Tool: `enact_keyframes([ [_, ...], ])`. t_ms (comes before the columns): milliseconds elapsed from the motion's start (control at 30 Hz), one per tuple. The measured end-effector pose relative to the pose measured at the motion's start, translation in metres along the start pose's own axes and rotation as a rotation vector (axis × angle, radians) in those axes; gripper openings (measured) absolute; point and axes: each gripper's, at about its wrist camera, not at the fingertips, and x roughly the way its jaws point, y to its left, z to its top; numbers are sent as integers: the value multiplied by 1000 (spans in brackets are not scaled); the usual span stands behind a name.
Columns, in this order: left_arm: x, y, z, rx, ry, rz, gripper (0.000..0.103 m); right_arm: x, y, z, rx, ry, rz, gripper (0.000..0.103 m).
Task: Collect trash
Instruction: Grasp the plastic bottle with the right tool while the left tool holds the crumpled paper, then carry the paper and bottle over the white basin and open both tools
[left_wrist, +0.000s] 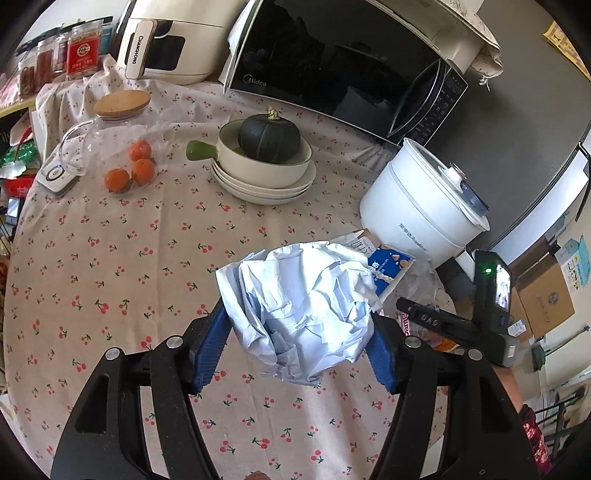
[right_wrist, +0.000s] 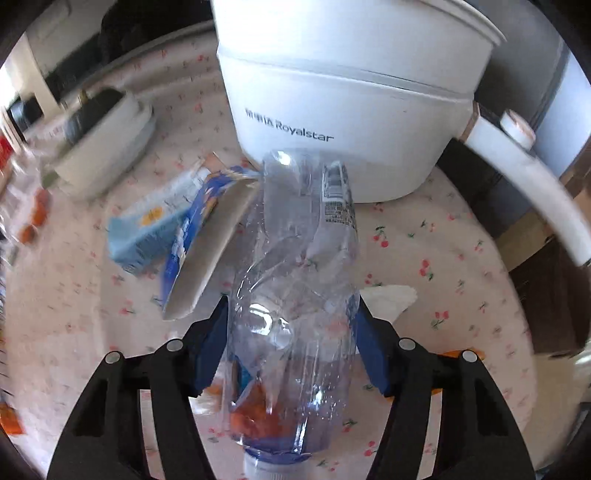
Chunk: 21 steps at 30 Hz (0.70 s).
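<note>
My left gripper (left_wrist: 295, 332) is shut on a crumpled pale blue paper ball (left_wrist: 299, 310) and holds it above the cherry-print tablecloth (left_wrist: 110, 277). My right gripper (right_wrist: 291, 325) is shut on a crushed clear plastic bottle (right_wrist: 295, 280), cap end toward the camera. A flattened blue carton (right_wrist: 199, 251) and a light blue box (right_wrist: 147, 229) lie on the cloth just left of the bottle. The carton also shows in the left wrist view (left_wrist: 388, 269), behind the paper ball. A white paper scrap (right_wrist: 388, 299) lies right of the bottle. The right gripper's body (left_wrist: 461, 325) shows at the right of the left wrist view.
A white Royalstar cooker (right_wrist: 332, 110) stands right behind the bottle, also in the left wrist view (left_wrist: 421, 210). A pumpkin in a pan on stacked plates (left_wrist: 266, 158), three oranges (left_wrist: 133, 166), a glass jug (left_wrist: 110, 125), a microwave (left_wrist: 332, 62) and an air fryer (left_wrist: 166, 40) fill the far side.
</note>
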Motion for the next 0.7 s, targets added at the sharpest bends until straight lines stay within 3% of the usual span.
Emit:
enact_keyframes([
  [700,-19,-14,0,18,-66,-42,63,-121,4,-23,5,-281,77,62],
])
